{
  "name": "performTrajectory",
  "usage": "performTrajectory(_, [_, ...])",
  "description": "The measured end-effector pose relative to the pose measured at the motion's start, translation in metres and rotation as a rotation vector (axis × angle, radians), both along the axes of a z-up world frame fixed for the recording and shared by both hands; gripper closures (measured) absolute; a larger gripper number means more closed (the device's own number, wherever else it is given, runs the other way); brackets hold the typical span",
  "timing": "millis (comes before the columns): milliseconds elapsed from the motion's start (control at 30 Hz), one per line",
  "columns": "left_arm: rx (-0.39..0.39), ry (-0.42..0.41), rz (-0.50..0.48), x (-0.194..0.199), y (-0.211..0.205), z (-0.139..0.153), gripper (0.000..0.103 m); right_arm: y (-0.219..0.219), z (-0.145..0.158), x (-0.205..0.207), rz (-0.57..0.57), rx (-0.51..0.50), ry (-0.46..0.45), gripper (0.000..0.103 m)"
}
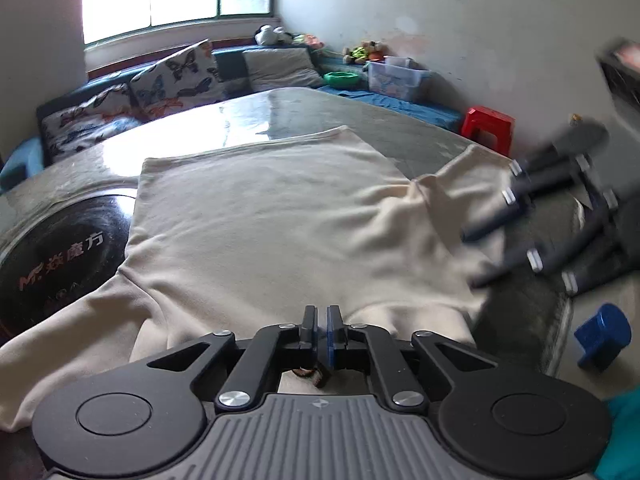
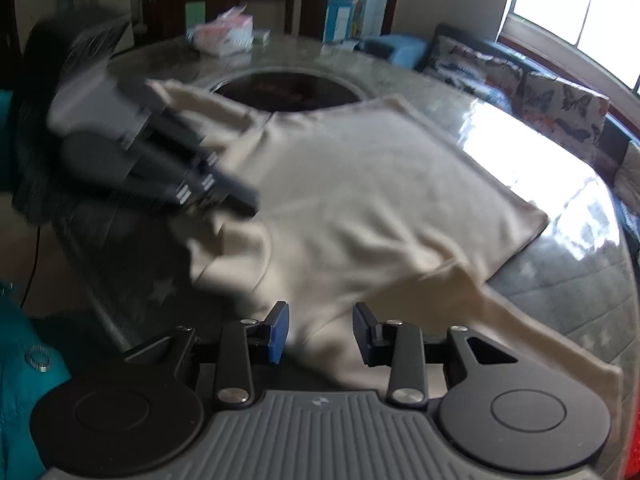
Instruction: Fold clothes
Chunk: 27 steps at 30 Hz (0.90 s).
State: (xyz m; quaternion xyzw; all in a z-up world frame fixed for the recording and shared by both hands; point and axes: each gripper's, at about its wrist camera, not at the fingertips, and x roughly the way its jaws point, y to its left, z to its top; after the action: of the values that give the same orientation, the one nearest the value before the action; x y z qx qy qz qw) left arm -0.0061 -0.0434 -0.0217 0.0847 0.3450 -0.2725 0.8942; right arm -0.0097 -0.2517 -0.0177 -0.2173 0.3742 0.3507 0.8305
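A cream T-shirt [image 1: 272,216] lies spread flat on a round glass-topped table [image 1: 248,116], sleeves out to both sides. My left gripper [image 1: 322,320] is shut at the shirt's near edge, by the collar; whether cloth is pinched between the jaws is hidden. In the right wrist view the left gripper [image 2: 236,196] appears blurred over the shirt's [image 2: 360,192] left side. My right gripper [image 2: 320,330] is open, its jaws standing apart over the shirt's near shoulder and sleeve. In the left wrist view it [image 1: 476,256] appears blurred at the right sleeve.
A black round hob plate [image 1: 52,264] is set in the table beside the shirt. A sofa with butterfly cushions [image 1: 176,76], a red stool [image 1: 488,126], a blue stool [image 1: 604,336] and a plastic box [image 1: 394,78] stand around. A tissue pack [image 2: 224,34] sits on the table's far side.
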Motion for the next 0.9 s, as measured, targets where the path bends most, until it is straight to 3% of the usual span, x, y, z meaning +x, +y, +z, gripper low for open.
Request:
performTrajectory(133, [0.01, 0.001, -0.027, -0.005, 0.0, 0.004, 0.097, -0.008, 0.014, 0.027, -0.07, 0.032, -0.044, 0.068])
performTrajectory(300, [-0.036, -0.021, -0.006, 0.012, -0.007, 0.018, 0.097, -0.024, 0.017, 0.083, -0.228, 0.045, -0.058, 0.068])
performTrajectory(500, [-0.068, 0.013, -0.059, 0.033, -0.042, 0.011, 0.097, -0.047, 0.007, 0.146, -0.382, 0.084, -0.025, 0.069])
performTrajectory(767, [-0.087, 0.069, -0.171, 0.033, -0.07, -0.002, 0.097, -0.066, -0.013, 0.21, -0.486, 0.097, 0.033, 0.07])
performTrajectory(900, [-0.108, 0.089, -0.2, 0.033, -0.074, -0.004, 0.097, -0.067, -0.024, 0.232, -0.504, 0.099, 0.066, 0.082])
